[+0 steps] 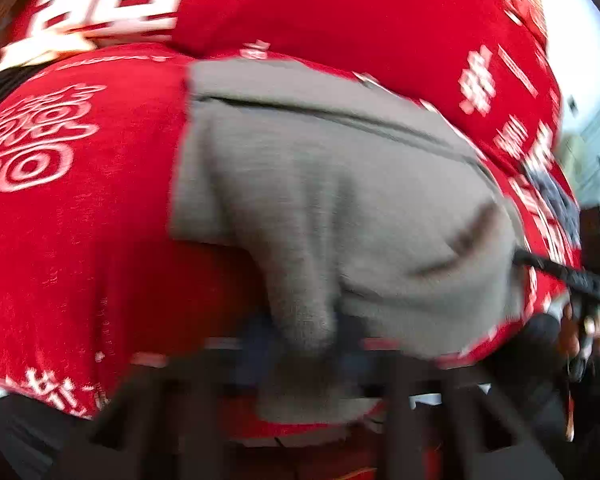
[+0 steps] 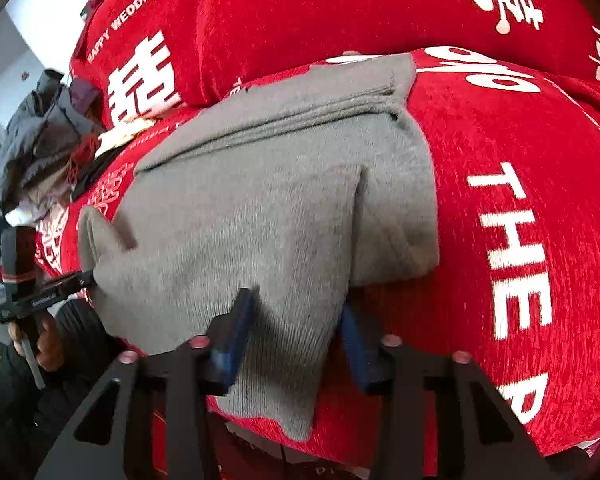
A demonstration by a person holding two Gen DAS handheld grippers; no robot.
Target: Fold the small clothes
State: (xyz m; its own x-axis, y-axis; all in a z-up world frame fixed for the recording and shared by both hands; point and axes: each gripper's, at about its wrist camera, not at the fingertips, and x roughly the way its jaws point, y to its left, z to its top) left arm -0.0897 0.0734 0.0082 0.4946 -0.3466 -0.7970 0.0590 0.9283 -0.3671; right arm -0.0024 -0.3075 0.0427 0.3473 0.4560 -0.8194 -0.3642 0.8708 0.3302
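A grey knit garment point(image 2: 260, 184) lies partly folded on a red sofa seat point(image 2: 500, 160) printed with white characters. In the right wrist view my right gripper point(image 2: 296, 316) has its blue fingers point(image 2: 236, 320) closed on the garment's near edge. My left gripper point(image 2: 90, 276) grips the garment's left corner there. In the blurred left wrist view the grey garment point(image 1: 340, 184) fills the middle, and a bunch of it runs down between my left gripper's point(image 1: 304, 344) fingers. The right gripper point(image 1: 520, 256) holds the cloth at the right edge.
Red back cushions point(image 2: 300, 8) with white print stand behind the seat. A pile of grey and dark clothes point(image 2: 40, 136) lies at the sofa's left end. The person's hand point(image 2: 44, 344) holds the left gripper handle.
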